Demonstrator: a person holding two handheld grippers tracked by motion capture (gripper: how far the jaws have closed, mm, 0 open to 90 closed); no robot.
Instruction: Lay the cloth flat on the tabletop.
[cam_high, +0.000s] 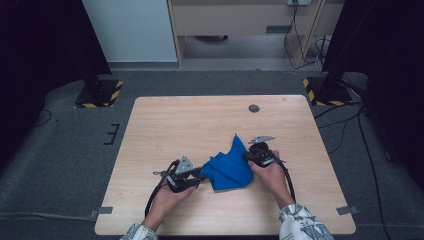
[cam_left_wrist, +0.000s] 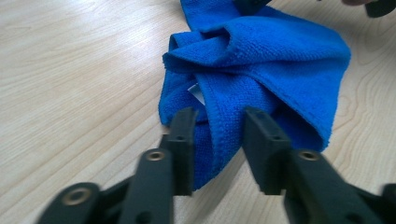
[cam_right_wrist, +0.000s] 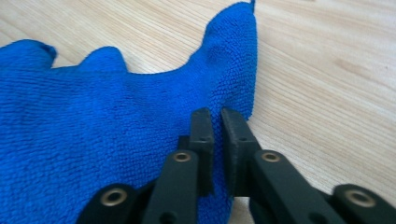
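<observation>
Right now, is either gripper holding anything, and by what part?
The right gripper is shut on the blue cloth, pinching its edge. The left gripper straddles a rolled fold at the cloth's other end, but its pads aren't pressing on it.

A lab or test room: a pale wooden desk (cam_high: 200, 120) on grey carpet (cam_high: 60, 165), black stands with hazard-striped bases (cam_high: 100, 94) (upper left and right), loose cables (cam_high: 345, 125).
</observation>
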